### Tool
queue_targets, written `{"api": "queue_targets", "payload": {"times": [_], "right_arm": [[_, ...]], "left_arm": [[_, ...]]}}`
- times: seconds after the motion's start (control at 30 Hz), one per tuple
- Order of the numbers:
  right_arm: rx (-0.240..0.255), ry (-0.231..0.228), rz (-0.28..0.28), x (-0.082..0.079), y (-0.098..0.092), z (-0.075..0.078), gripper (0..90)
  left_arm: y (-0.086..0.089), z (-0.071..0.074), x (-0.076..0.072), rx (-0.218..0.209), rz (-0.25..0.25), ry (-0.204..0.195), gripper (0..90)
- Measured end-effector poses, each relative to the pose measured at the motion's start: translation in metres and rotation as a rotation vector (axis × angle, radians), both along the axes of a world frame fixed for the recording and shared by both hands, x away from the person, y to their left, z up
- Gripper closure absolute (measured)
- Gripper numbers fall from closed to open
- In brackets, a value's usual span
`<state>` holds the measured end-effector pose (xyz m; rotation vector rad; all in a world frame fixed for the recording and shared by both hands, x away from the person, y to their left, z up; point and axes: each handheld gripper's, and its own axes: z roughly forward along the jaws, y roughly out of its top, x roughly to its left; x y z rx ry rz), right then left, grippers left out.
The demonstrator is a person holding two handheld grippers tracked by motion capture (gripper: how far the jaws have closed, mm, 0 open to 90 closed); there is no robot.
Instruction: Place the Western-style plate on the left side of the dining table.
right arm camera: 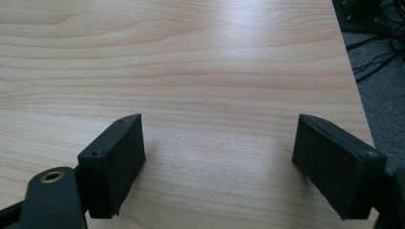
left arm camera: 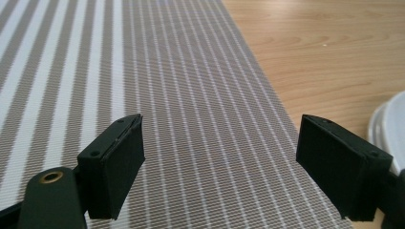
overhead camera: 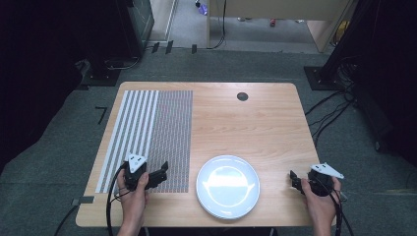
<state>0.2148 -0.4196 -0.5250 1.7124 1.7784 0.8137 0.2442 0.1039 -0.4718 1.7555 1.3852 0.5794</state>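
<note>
Left hand-held gripper [overhead camera: 162, 173] hovered, jaws apart and empty, over the grey-and-white striped woven placemat [overhead camera: 147, 132]. Round white ceramic plate [overhead camera: 227, 186] lay beside. Right hand-held gripper [overhead camera: 294, 180] gaped empty over the wooden desk [overhead camera: 246, 123].

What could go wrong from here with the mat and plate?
1. The left gripper hangs open over the striped placemat at its near right corner, beside the white plate. A sideways sweep could knock the plate.
2. The plate sits close to the table's near edge; a nudge might push it off.
3. The right gripper, open over bare wood near the right edge, trails cables that could snag.
</note>
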Motion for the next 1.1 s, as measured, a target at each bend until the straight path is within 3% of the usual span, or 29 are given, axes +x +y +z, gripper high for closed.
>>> {"api": "queue_targets", "payload": {"times": [0.2,0.33,0.57,1.1], "right_arm": [[-0.007,-0.011,-0.015,0.000,0.001,0.000,18.0],[0.021,-0.030,-0.027,0.000,0.007,0.003,18.3],[0.045,-0.062,0.019,-0.001,0.023,0.016,17.9],[0.067,-0.083,0.073,-0.005,0.066,0.040,15.8]], "left_arm": [[-0.013,0.000,-0.004,-0.005,-0.054,-0.001,17.0],[-0.020,-0.001,-0.006,-0.009,-0.083,0.004,17.0],[-0.029,-0.005,-0.009,-0.001,-0.120,0.012,17.0],[-0.041,-0.010,-0.015,0.010,-0.165,0.020,17.0]]}}
